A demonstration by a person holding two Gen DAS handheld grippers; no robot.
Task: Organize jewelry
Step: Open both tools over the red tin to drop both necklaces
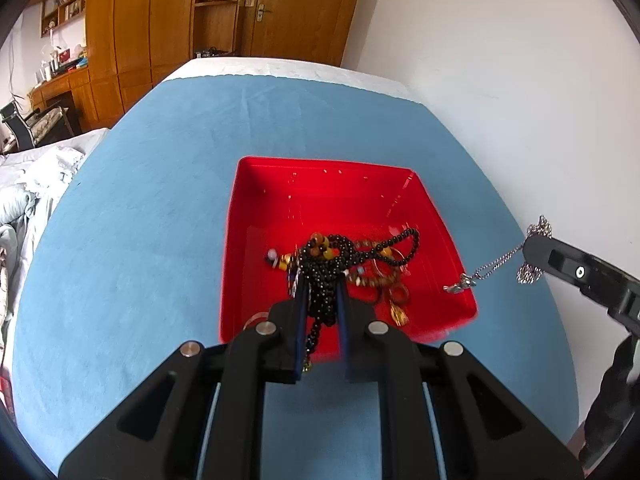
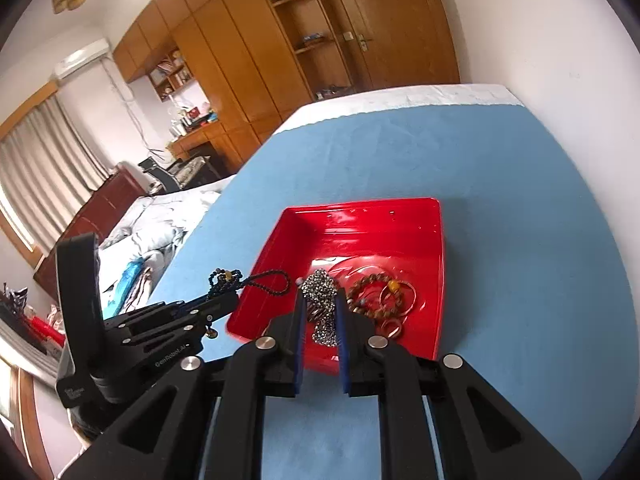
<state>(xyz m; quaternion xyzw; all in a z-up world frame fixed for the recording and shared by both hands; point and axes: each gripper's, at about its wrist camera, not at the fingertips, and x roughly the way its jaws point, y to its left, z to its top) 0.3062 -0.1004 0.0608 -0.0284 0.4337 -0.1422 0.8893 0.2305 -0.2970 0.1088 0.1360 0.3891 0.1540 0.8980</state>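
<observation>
The left gripper point(image 1: 321, 280) clamps a black bead strand point(image 1: 324, 276); the right gripper point(image 2: 320, 300) pinches a silver chain point(image 2: 320, 300). The red tray point(image 2: 400, 216) lies beneath both jaws.

Red tray point(image 2: 434, 280): glossy smooth plastic, its walls throwing highlights, resting on a matt, slightly napped blue cloth point(image 1: 160, 200) that covers the counter. Black bead necklace point(image 1: 324, 276): small polished beads with amber-toned ones among them; silver chain point(image 2: 320, 300): fine bright metal links. Both grippers, left gripper point(image 1: 322, 300) and right gripper point(image 2: 320, 312): matt black plastic with brushed metal pins; the wardrobe point(image 1: 160, 20) is varnished wood.
</observation>
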